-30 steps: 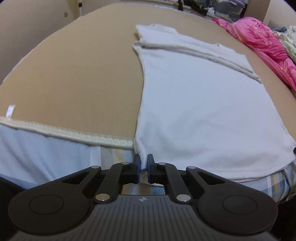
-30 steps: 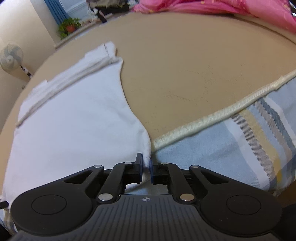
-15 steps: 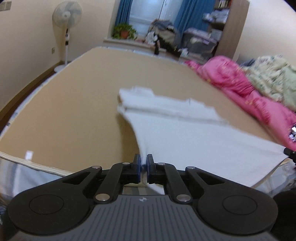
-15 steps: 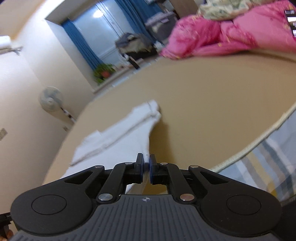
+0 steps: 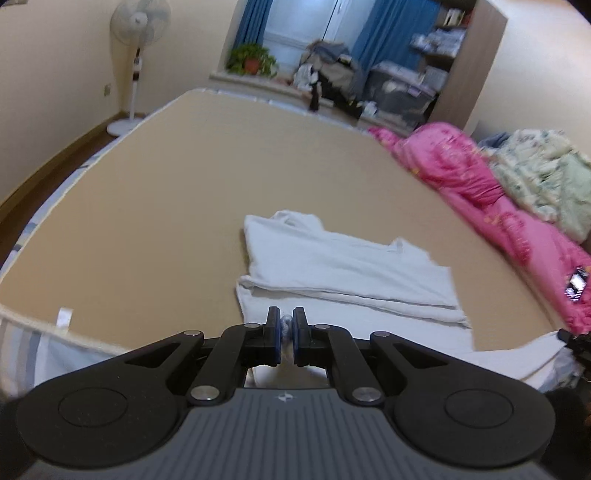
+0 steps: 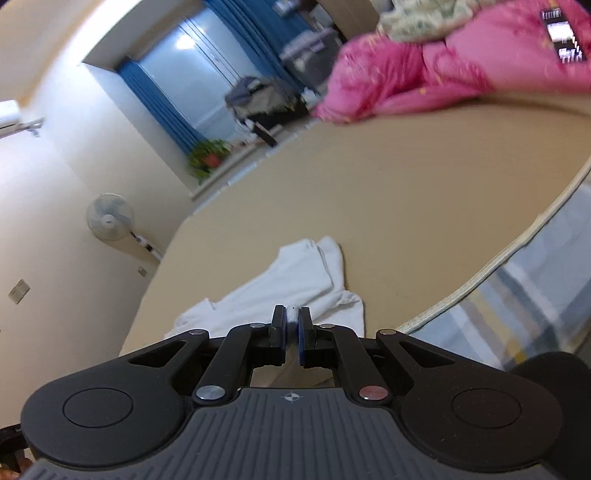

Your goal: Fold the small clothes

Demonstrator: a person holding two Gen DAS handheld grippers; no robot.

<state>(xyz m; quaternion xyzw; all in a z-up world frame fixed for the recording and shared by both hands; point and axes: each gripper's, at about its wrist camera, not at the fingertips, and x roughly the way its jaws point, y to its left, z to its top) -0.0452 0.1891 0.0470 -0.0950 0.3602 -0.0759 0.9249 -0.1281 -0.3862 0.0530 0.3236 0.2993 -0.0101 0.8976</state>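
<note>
Presently left claw (image 5: 284,329) and right claw (image 6: 292,329) each pinch a hem corner of the white cotton garment (image 5: 343,269), lifted above the tan bed (image 5: 184,192). Advice: carry both corners forward level, landing squarely on the folded sleeves.

I see soft, even indoor light, with cool daylight glowing through the window (image 5: 299,26) at twelve o'clock and washing out its glass. Shadows are faint. The fisheye bends the wall and the bed edge (image 6: 517,240) toward the rim. The pink quilt (image 6: 424,70) at one o'clock smears with motion blur.
</note>
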